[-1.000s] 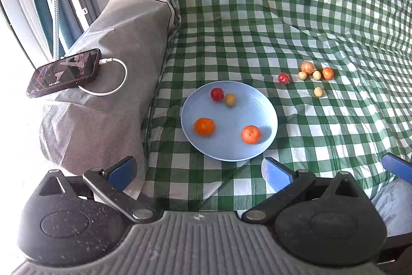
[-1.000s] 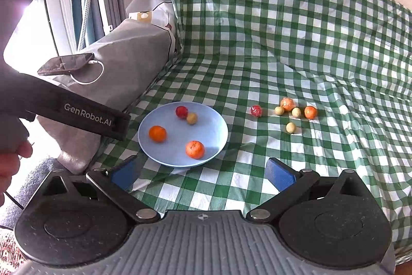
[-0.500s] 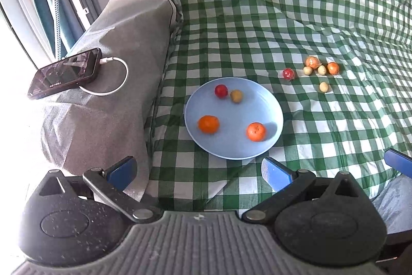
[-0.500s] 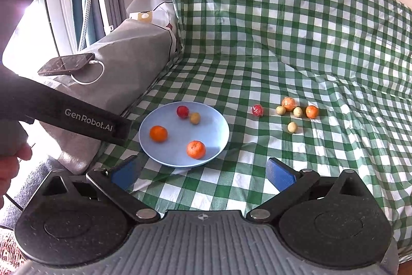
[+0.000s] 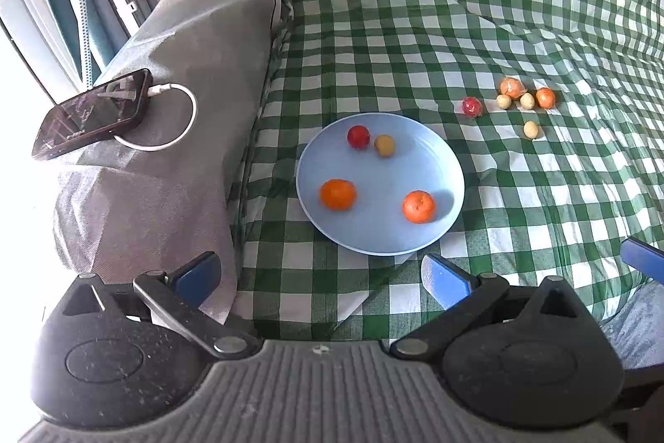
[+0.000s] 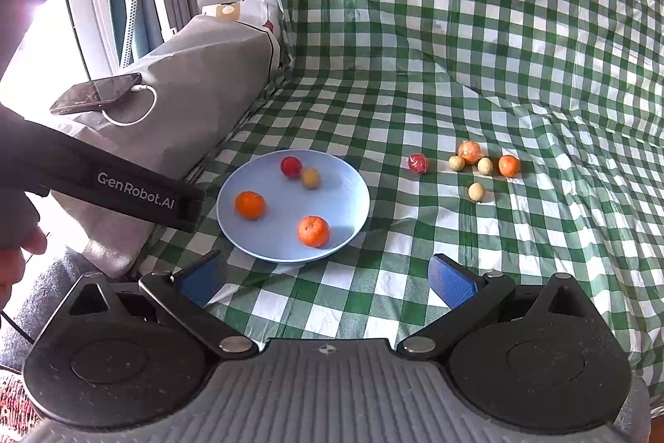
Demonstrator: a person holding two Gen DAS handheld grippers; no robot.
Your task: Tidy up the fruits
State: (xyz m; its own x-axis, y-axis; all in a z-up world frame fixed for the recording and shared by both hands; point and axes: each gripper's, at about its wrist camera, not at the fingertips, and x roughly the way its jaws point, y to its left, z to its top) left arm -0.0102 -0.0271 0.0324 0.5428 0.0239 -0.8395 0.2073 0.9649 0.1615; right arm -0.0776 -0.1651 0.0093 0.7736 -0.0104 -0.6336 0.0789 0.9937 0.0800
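Observation:
A light blue plate lies on the green checked cloth and holds two oranges, a red fruit and a small tan fruit. To its right on the cloth lie a loose red fruit and a cluster of small orange and pale fruits. My left gripper is open and empty, just short of the plate. Equally open and empty, my right gripper hovers near the cloth's front edge.
A grey covered armrest rises left of the plate, with a phone and its white charging cable on top. The left gripper's black body and a hand cross the right wrist view at left. Window frames stand behind.
The left gripper has drifted slightly back and left, so the plate and fruits sit a little further right and higher in its view. The right view has barely changed.

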